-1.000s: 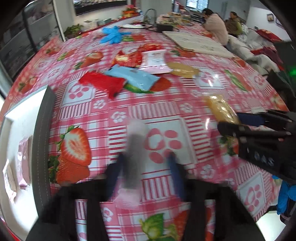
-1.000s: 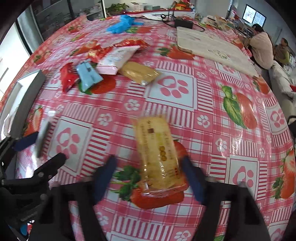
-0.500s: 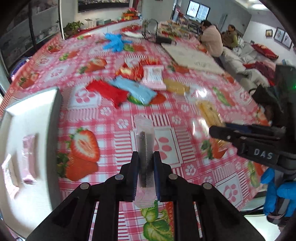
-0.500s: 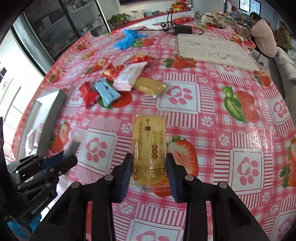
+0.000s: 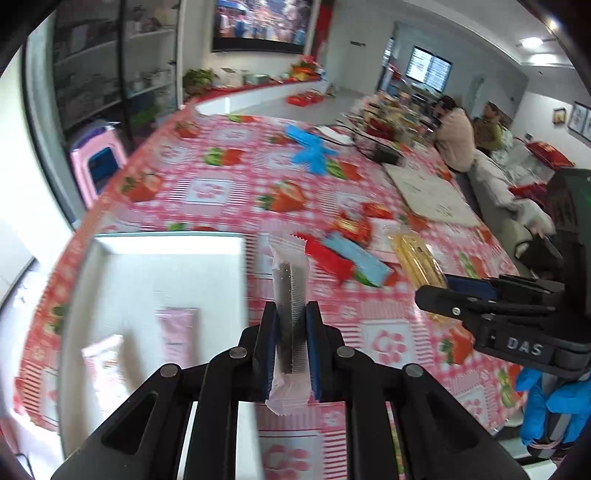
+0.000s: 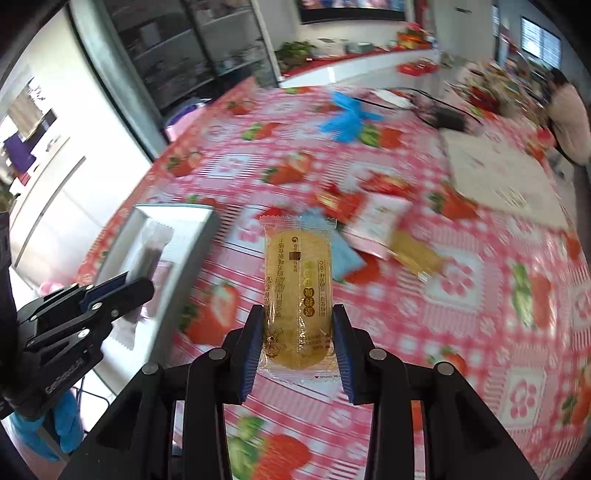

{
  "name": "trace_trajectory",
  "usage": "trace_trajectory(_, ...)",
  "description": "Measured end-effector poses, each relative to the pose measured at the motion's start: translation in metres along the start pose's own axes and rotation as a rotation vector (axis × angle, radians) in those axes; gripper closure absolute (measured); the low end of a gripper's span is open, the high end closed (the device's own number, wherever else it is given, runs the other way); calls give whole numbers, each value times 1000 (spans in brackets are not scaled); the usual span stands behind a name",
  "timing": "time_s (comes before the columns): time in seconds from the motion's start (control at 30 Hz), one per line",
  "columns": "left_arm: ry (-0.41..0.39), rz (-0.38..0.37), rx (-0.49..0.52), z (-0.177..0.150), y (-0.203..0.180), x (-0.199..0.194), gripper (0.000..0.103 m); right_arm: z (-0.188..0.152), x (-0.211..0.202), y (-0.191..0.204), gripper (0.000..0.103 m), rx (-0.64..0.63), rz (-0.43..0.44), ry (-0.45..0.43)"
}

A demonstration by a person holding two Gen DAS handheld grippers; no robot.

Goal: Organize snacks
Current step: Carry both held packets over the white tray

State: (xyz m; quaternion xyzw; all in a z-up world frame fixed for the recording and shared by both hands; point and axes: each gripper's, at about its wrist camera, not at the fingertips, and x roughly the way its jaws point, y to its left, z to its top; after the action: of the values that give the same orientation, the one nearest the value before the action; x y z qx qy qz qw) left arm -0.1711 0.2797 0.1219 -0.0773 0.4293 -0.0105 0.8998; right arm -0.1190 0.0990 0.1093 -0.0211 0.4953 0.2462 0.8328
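Left wrist view: both snacks are now up off the tablecloth. Left gripper pinches a dark wafer pkt beside the white tray; right gripper clamps a yellow cake pkt. Next, prob. the tray.

A busy room around a strawberry tablecloth.
Blue gloves lying at 12 o'clock, a pink stool at 10 o'clock, two people sitting at 2 o'clock, a big screen high on the wall.
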Motion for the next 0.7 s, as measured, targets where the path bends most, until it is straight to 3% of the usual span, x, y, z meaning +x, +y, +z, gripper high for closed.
trace_trajectory(0.4,44,113,-150,-26,95,15,86,30,58,125,65,-206,115,82)
trace_trajectory(0.7,106,132,-201,-44,129,34,86,37,102,171,65,-272,132,151)
